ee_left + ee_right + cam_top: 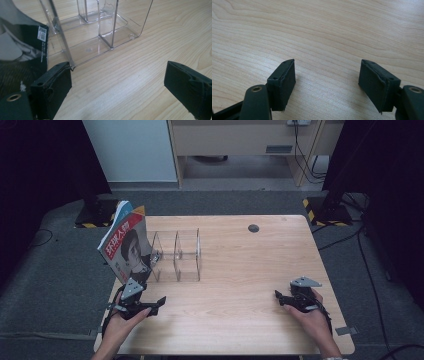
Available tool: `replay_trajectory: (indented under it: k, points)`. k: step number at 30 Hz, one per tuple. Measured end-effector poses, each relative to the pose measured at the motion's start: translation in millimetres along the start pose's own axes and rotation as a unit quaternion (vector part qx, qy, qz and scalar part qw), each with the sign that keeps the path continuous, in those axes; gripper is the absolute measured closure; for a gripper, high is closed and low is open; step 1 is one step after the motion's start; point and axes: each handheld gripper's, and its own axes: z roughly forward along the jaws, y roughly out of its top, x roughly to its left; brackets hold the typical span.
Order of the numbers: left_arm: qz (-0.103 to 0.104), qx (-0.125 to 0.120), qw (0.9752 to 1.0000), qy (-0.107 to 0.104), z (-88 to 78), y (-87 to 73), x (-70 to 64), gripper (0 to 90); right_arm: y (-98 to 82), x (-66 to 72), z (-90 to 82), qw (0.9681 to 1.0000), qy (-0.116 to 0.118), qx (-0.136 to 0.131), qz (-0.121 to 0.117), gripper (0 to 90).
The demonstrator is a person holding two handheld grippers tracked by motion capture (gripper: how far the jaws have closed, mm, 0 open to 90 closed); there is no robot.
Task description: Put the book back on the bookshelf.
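A magazine (125, 245) with a red title band and a portrait cover stands tilted at the left end of a clear acrylic rack (177, 255) with upright dividers. My left gripper (157, 302) lies just in front of the rack's near left corner, open, with nothing between its jaws. In the left gripper view the gripper (117, 67) faces the rack (105, 25), and the magazine's dark lower cover (22, 50) is at the left. My right gripper (278, 297) rests near the table's front right, also open. In the right gripper view the gripper (327, 62) is over bare wood.
The wooden table (240, 270) has a round cable hole (253, 228) at the back. A strip of tape (346, 330) sticks out at its right front corner. Black stands with hazard-striped bases (325, 210) and a pale cabinet (235, 140) stand behind on grey carpet.
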Motion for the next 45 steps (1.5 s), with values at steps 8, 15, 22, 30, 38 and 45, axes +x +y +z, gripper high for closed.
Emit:
replay_trajectory:
  k: [8,15,22,30,38,45]
  points:
    - [0.011,0.006,0.9999,-0.008,13.3,12.8,-8.7,6.4,-0.2,0.4,0.0,1.0000,0.000,-0.001,0.001,29.6]
    - [0.020,0.007,0.9997,-0.010,21.1,21.9,-14.1,6.1,-0.1,0.5,-0.2,1.0000,0.000,0.000,0.001,29.4]
    - [0.023,0.002,0.9996,-0.015,29.5,32.2,-18.8,5.5,-0.1,0.3,-0.1,1.0000,0.001,0.000,0.000,29.3]
    - [0.025,-0.002,0.9994,-0.022,38.3,41.6,-26.5,5.5,0.0,0.6,0.0,1.0000,0.002,0.000,0.001,28.7]
    - [0.032,-0.003,0.9990,-0.031,49.8,48.8,-35.6,5.4,0.0,0.6,-0.1,1.0000,0.001,0.000,0.000,28.6]
    - [0.036,0.000,0.9986,-0.038,58.8,54.4,-41.9,5.1,0.0,0.4,0.1,1.0000,0.001,0.000,-0.001,28.5]
